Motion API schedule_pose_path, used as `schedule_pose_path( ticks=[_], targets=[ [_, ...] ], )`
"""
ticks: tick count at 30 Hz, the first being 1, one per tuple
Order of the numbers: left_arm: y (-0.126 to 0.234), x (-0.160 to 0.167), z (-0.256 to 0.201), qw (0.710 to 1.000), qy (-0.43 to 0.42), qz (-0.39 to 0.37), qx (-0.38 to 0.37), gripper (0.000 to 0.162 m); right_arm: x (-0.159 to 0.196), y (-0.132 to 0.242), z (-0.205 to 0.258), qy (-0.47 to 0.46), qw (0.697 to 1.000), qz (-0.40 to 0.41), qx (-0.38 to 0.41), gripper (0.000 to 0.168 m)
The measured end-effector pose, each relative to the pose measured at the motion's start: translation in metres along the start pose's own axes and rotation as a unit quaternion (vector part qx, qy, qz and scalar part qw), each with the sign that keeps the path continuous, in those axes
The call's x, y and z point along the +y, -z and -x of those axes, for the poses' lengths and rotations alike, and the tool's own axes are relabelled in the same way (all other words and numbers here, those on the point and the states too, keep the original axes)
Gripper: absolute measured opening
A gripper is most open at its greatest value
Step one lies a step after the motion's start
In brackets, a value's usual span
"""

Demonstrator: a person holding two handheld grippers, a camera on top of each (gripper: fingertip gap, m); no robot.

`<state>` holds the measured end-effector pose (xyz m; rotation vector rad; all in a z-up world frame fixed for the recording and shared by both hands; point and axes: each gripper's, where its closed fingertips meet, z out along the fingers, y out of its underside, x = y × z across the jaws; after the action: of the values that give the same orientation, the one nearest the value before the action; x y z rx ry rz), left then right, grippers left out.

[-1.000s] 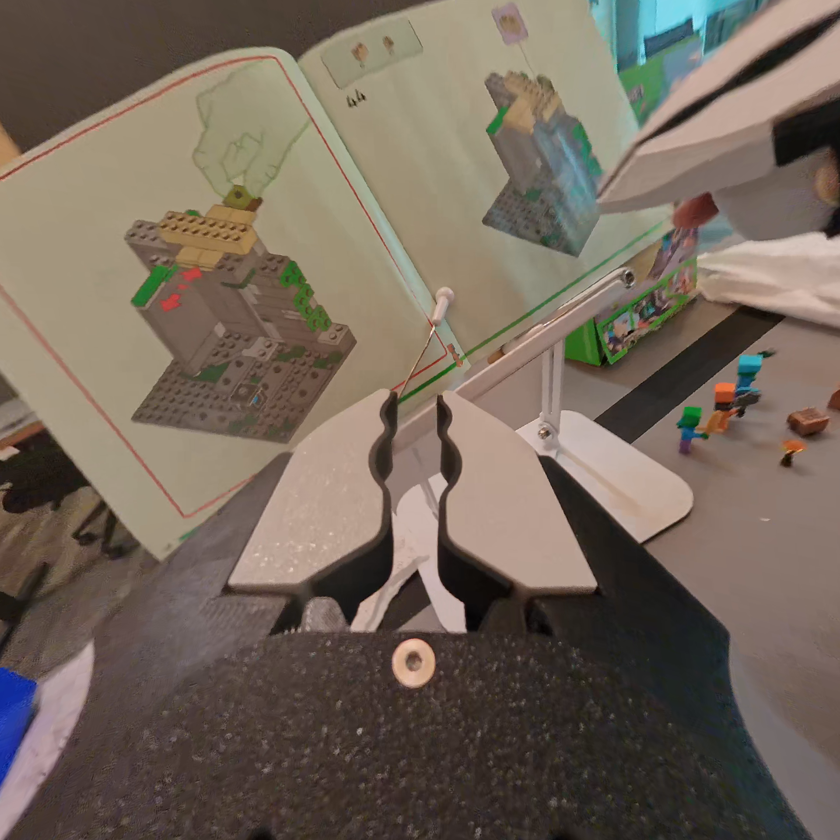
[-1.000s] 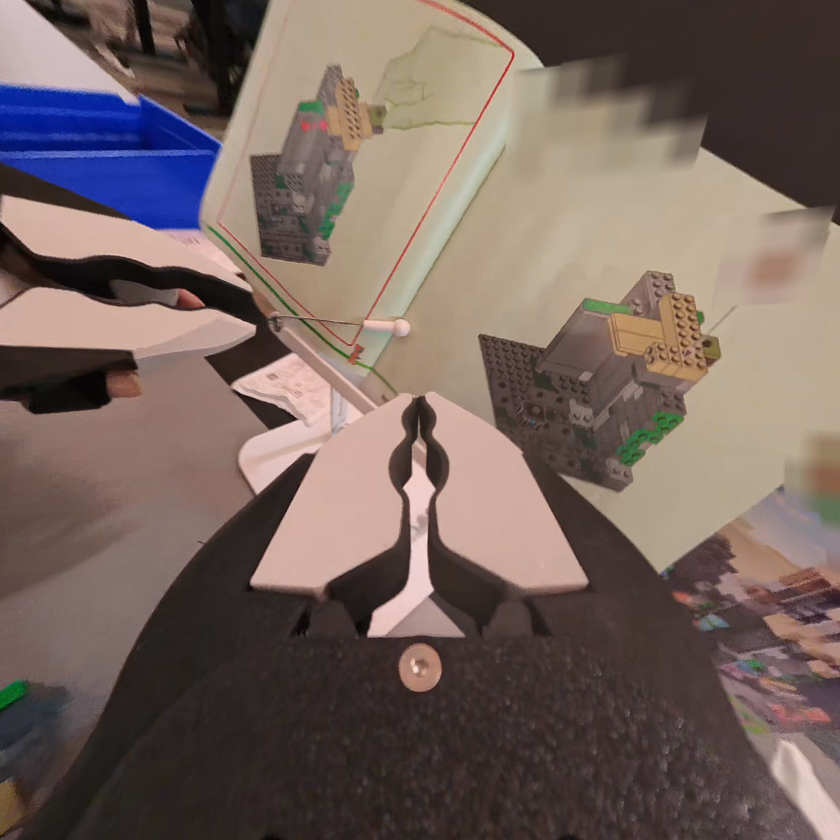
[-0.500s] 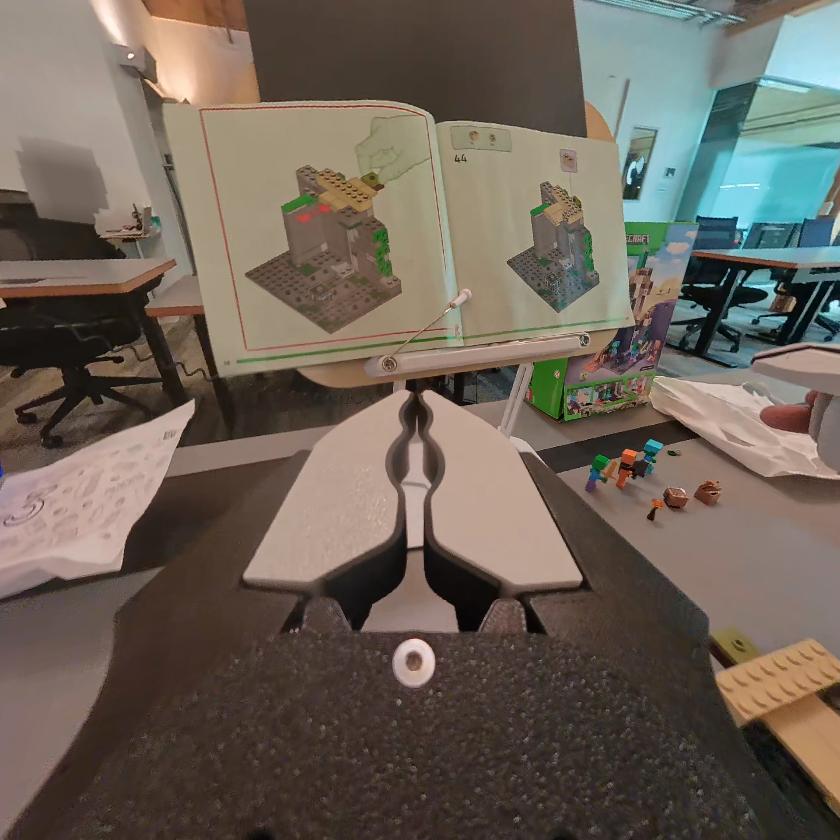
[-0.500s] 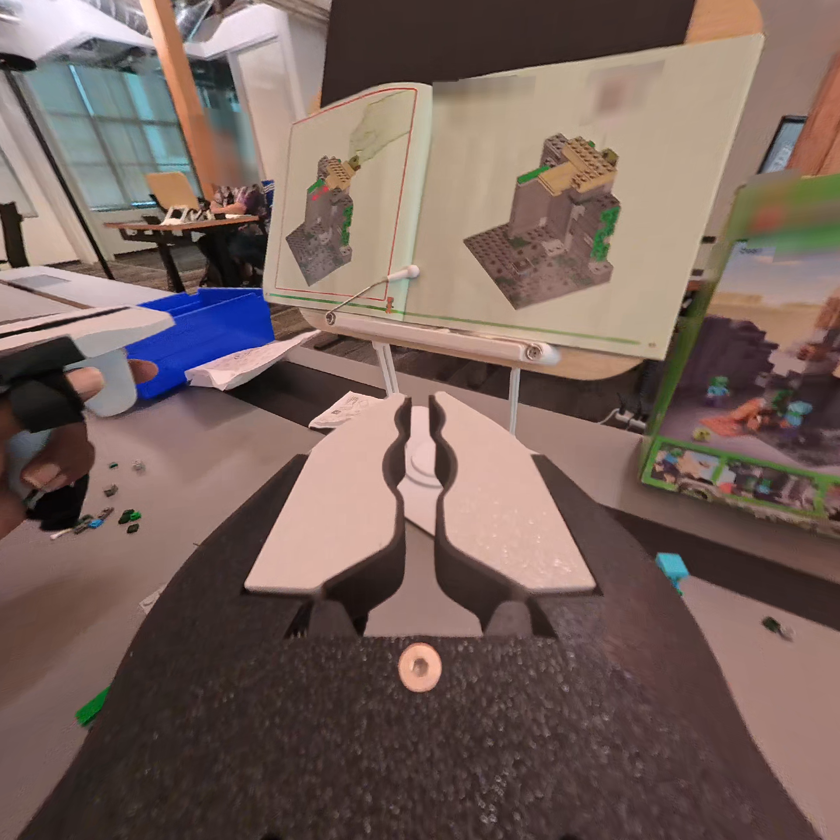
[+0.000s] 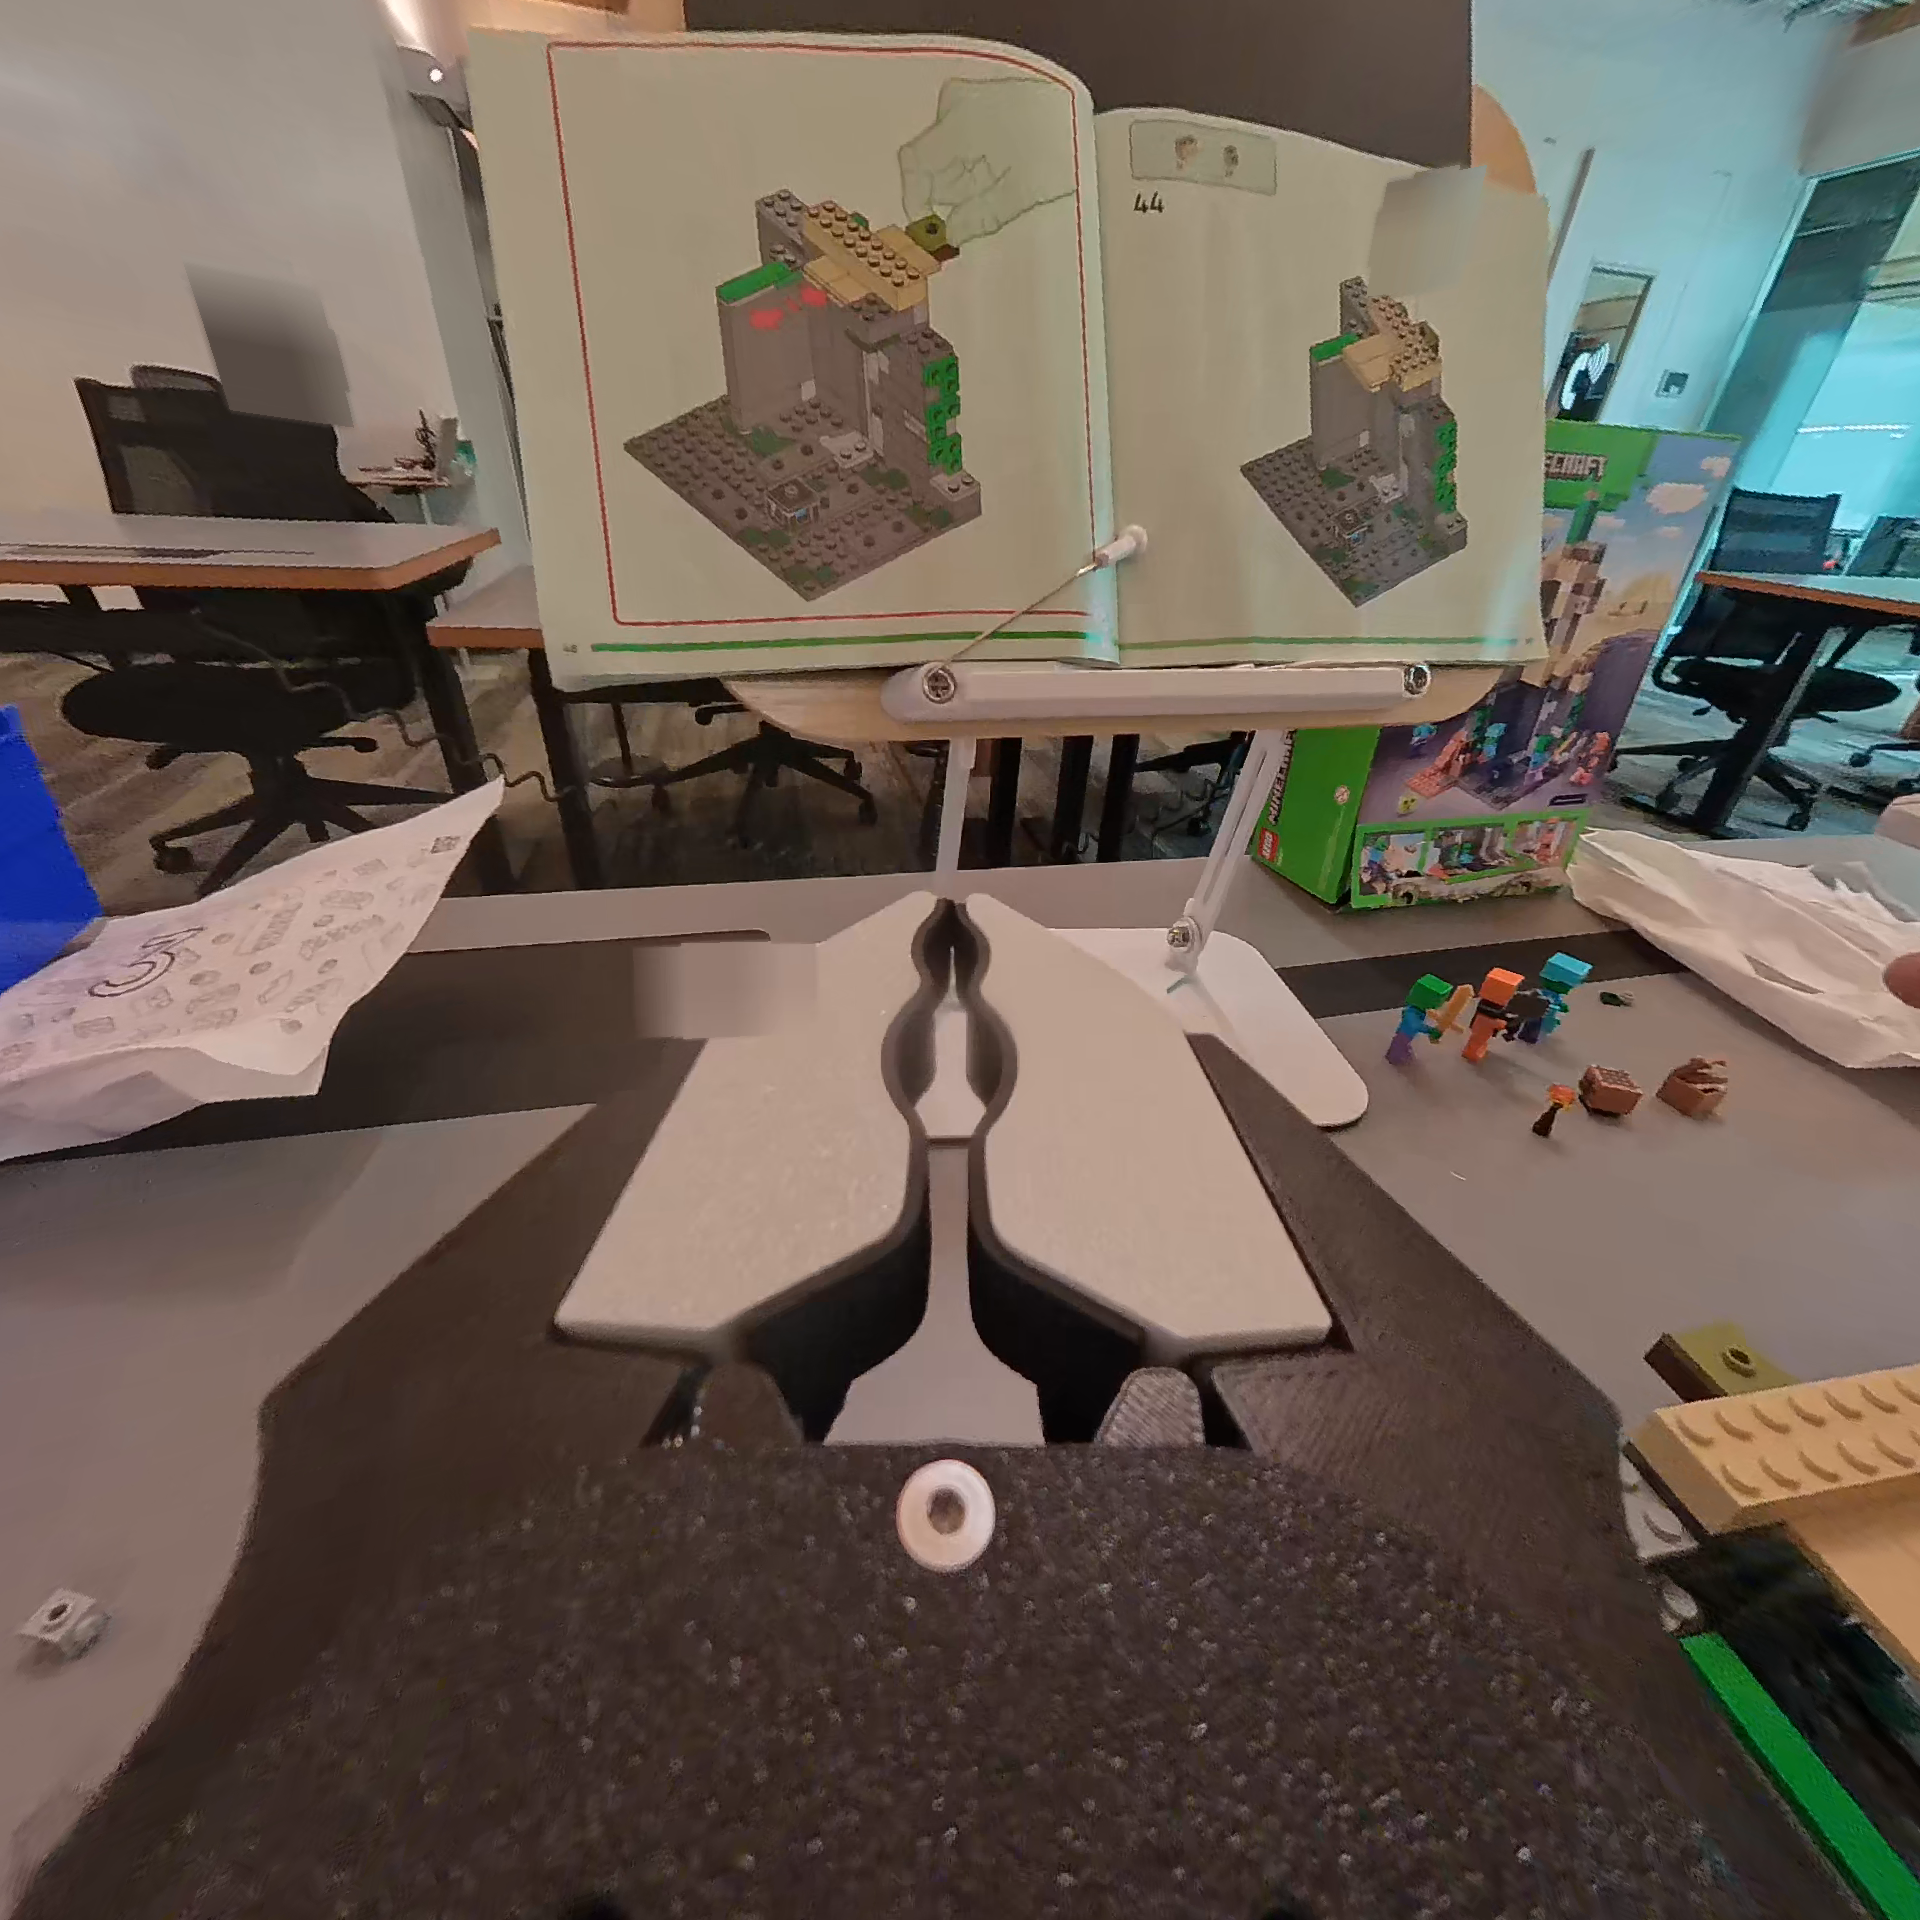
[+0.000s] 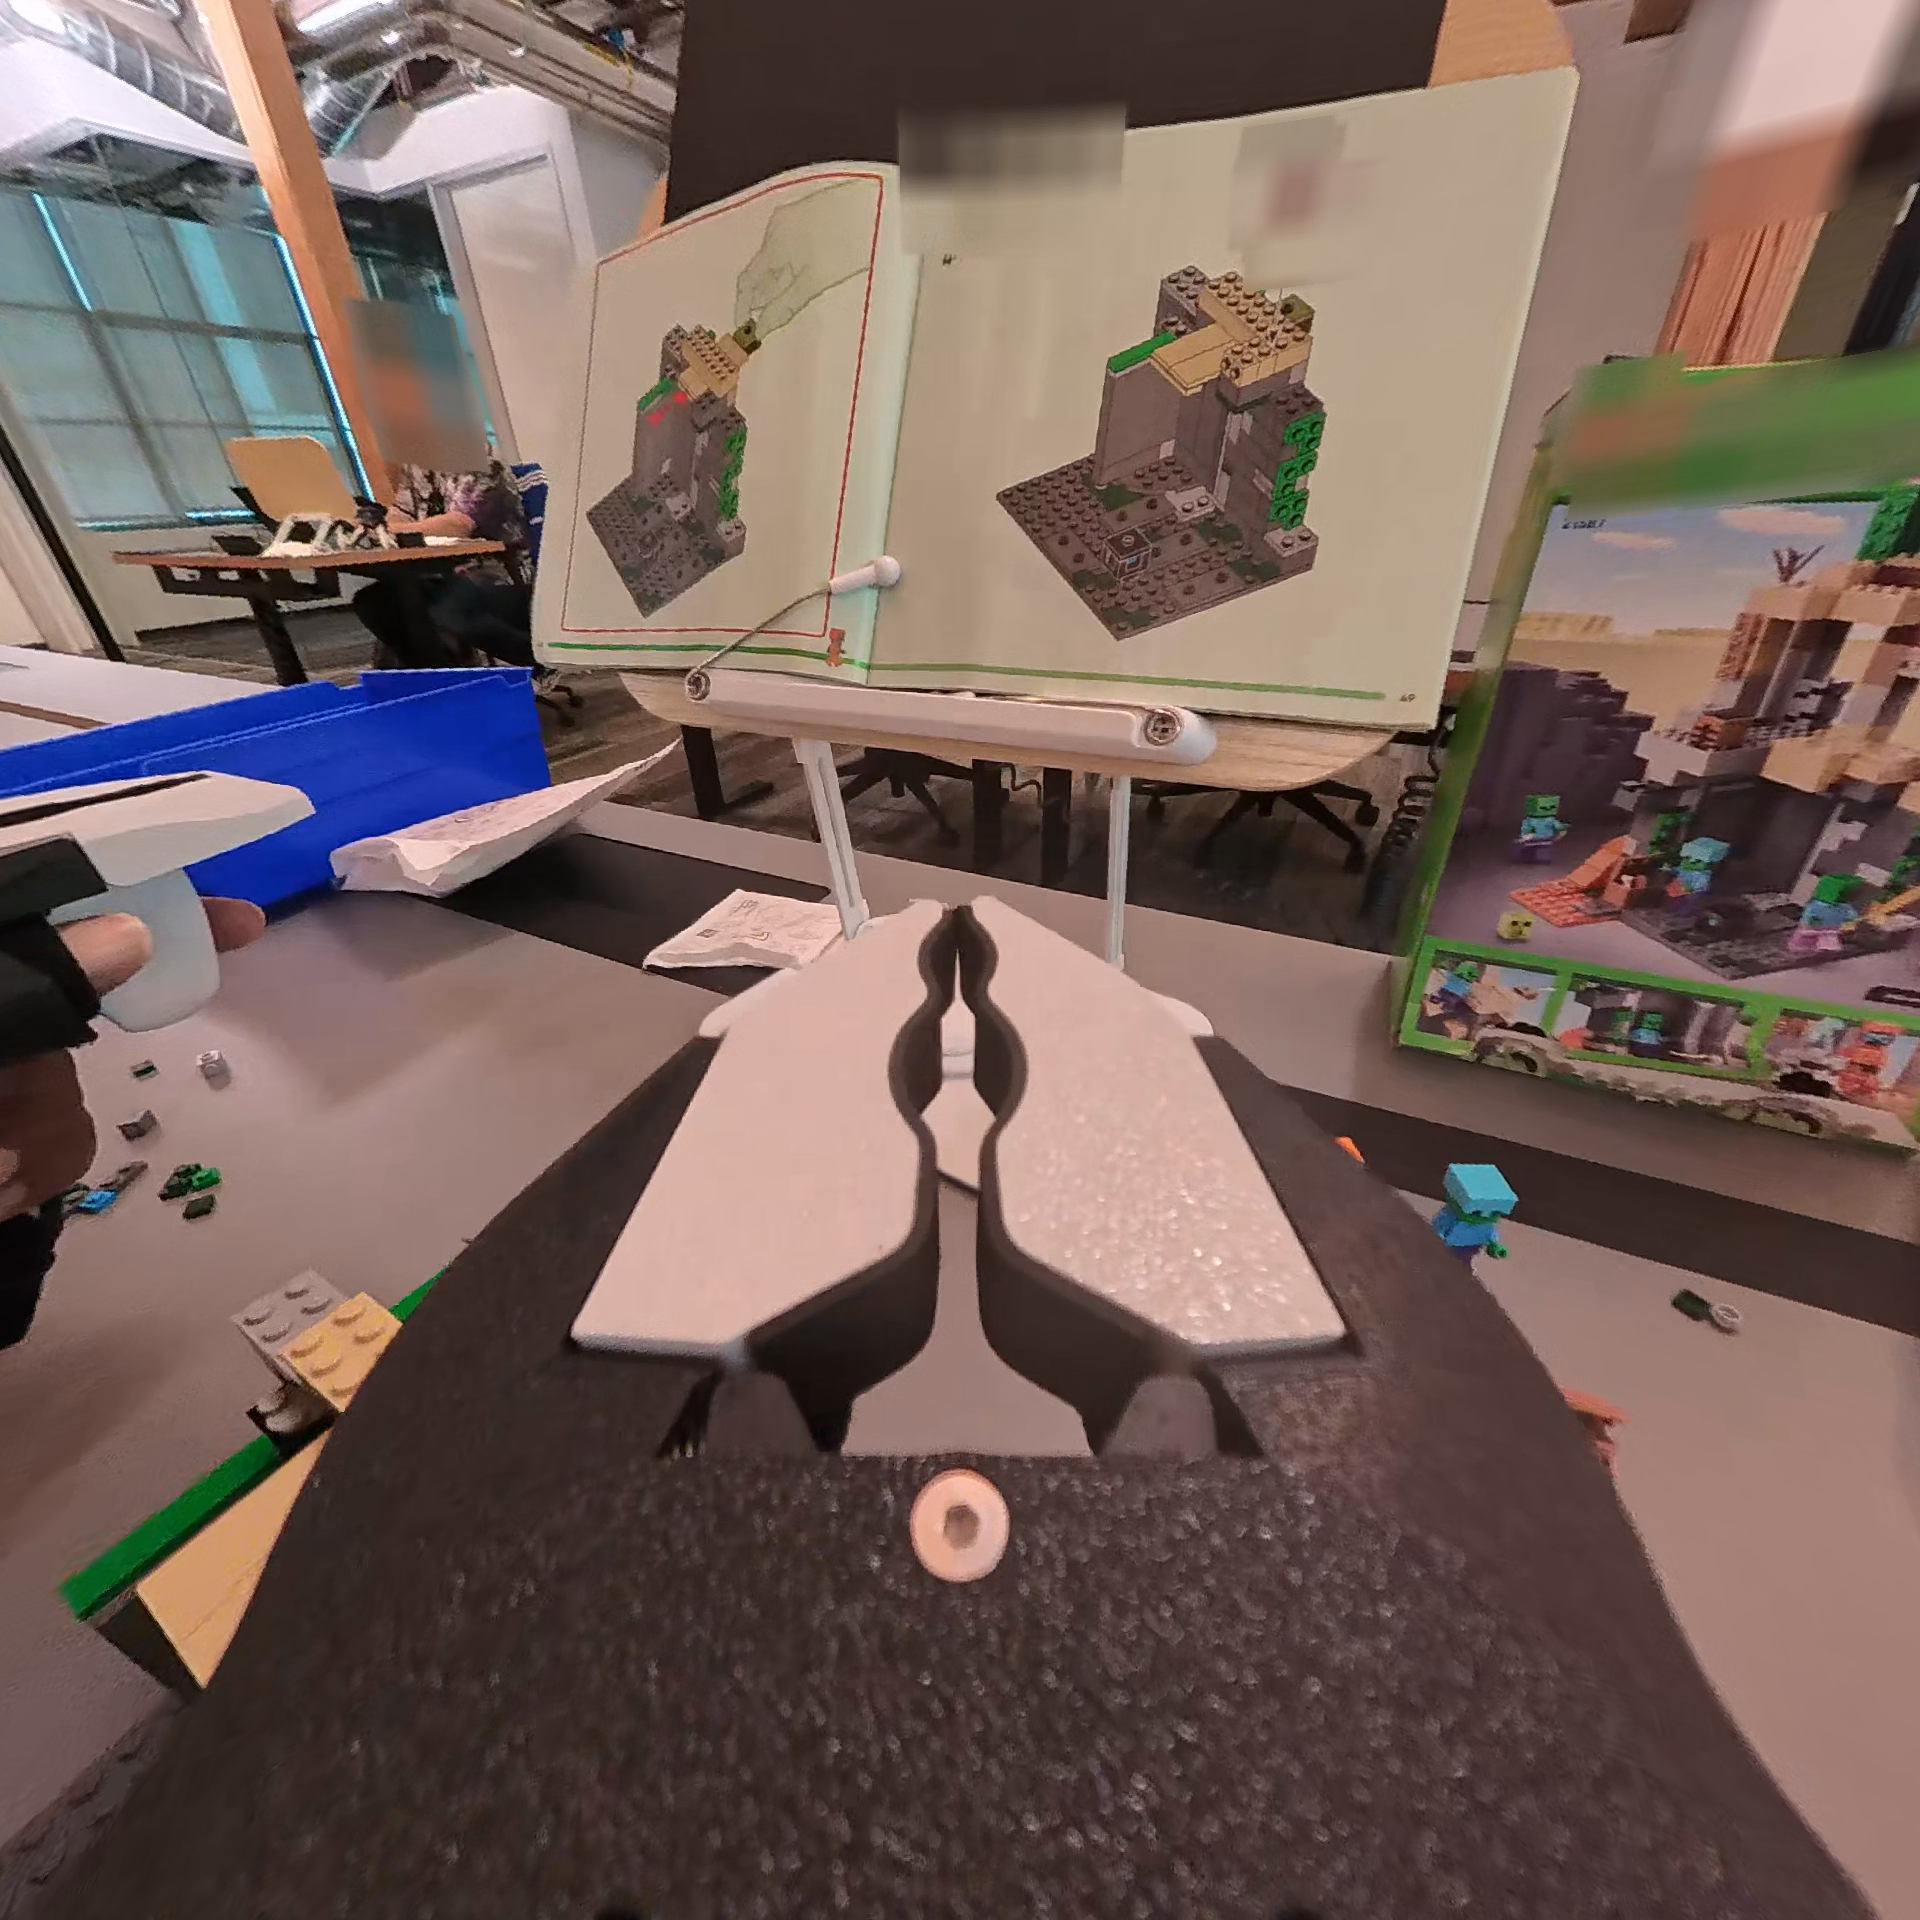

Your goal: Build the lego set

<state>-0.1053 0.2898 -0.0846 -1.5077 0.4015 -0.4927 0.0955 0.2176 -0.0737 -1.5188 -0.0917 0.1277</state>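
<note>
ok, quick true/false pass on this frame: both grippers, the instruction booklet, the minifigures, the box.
1. The left gripper is shut with nothing between its fingers. True.
2. The right gripper holds a tan brick. False: it is shut on nothing.
3. The instruction booklet lies flat on the table. False: it stands open on a white stand.
4. Three minifigures stand on the table to the right of the stand's base. True.
5. The green set box lies tipped over on its face. False: it stands upright beside the stand.
</note>
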Motion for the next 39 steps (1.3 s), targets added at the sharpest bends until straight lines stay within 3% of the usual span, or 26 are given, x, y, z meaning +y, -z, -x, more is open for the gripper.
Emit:
schedule_pose_path(
  ticks=[12, 22, 39],
  targets=[
    [0.011, -0.015, -0.003, 1.000, -0.003, -0.027, 0.005, 0.000, -0.012, 0.005, 0.013, 0.024, 0.999, -0.029, -0.003, 0.000],
    [0.009, -0.005, 0.005, 1.000, 0.009, -0.015, 0.007, 0.000, 0.011, 0.000, 0.011, -0.007, 1.000, 0.003, -0.015, 0.002],
    [0.009, -0.009, -0.001, 1.000, 0.008, -0.025, 0.013, 0.000, 0.000, 0.005, 0.005, 0.004, 1.000, -0.020, -0.012, 0.000]
  ],
)
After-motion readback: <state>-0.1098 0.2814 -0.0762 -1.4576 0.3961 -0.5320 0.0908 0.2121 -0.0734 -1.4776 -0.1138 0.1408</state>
